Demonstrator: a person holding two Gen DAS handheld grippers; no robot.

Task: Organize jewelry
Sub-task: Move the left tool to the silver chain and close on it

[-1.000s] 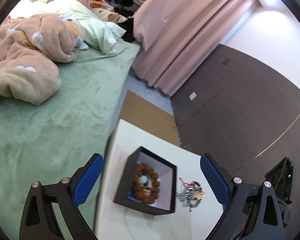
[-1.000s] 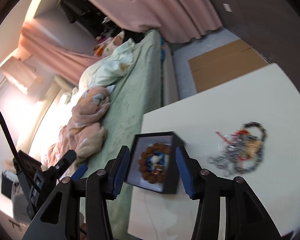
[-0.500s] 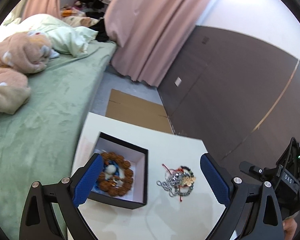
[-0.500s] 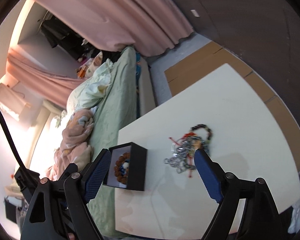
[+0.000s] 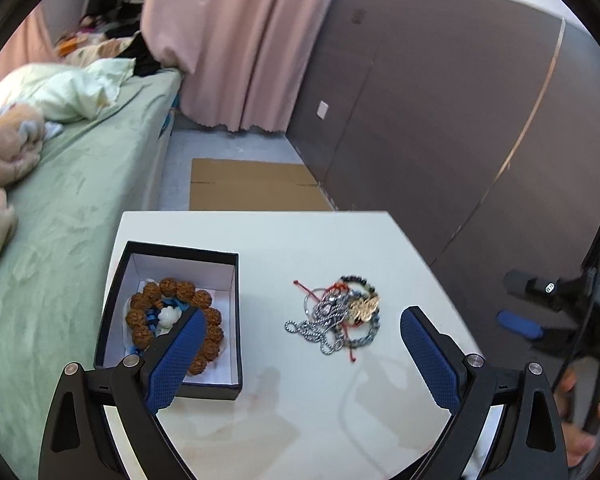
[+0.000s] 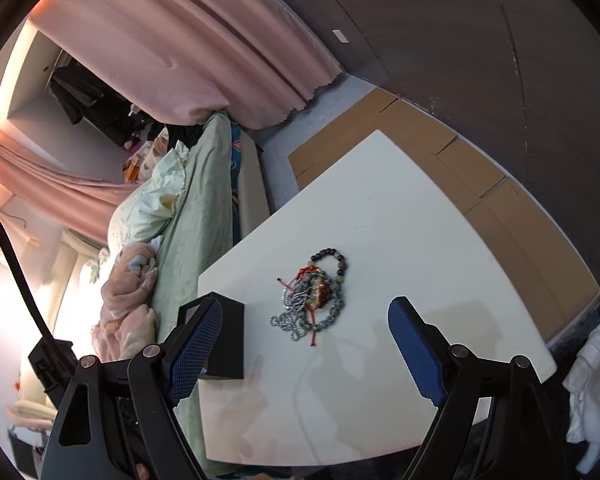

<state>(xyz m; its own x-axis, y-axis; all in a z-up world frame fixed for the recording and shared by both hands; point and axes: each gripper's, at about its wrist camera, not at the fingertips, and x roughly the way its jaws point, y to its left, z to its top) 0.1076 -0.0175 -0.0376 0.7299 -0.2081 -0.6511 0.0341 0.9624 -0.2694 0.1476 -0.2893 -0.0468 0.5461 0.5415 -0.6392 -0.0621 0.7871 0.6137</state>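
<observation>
A black box [image 5: 116,304] with a white lining stands on the white table [image 5: 300,248] at its left side. A brown bead bracelet [image 5: 168,288] lies in it around a small white charm. To its right lies a tangled pile of jewelry [image 5: 336,314]: silver chain, dark bead bracelet, red cord, gold piece. My left gripper [image 5: 300,354] is open and empty, above the table's near part. In the right wrist view the pile [image 6: 314,294] and the box [image 6: 230,336] show too. My right gripper [image 6: 306,350] is open and empty, above the near side of the pile.
A green bed [image 5: 60,208] with pillows and a pink blanket borders the table's left side. Flattened cardboard [image 5: 252,190] lies on the floor beyond the table. A dark wall [image 5: 440,120] and pink curtains [image 5: 240,40] stand behind. The right gripper's body [image 5: 560,304] is at the right.
Both views have swung toward the table, so the jewelry pile now sits between each gripper's fingers. My right gripper has opened wide. The box and jewelry have not moved.
</observation>
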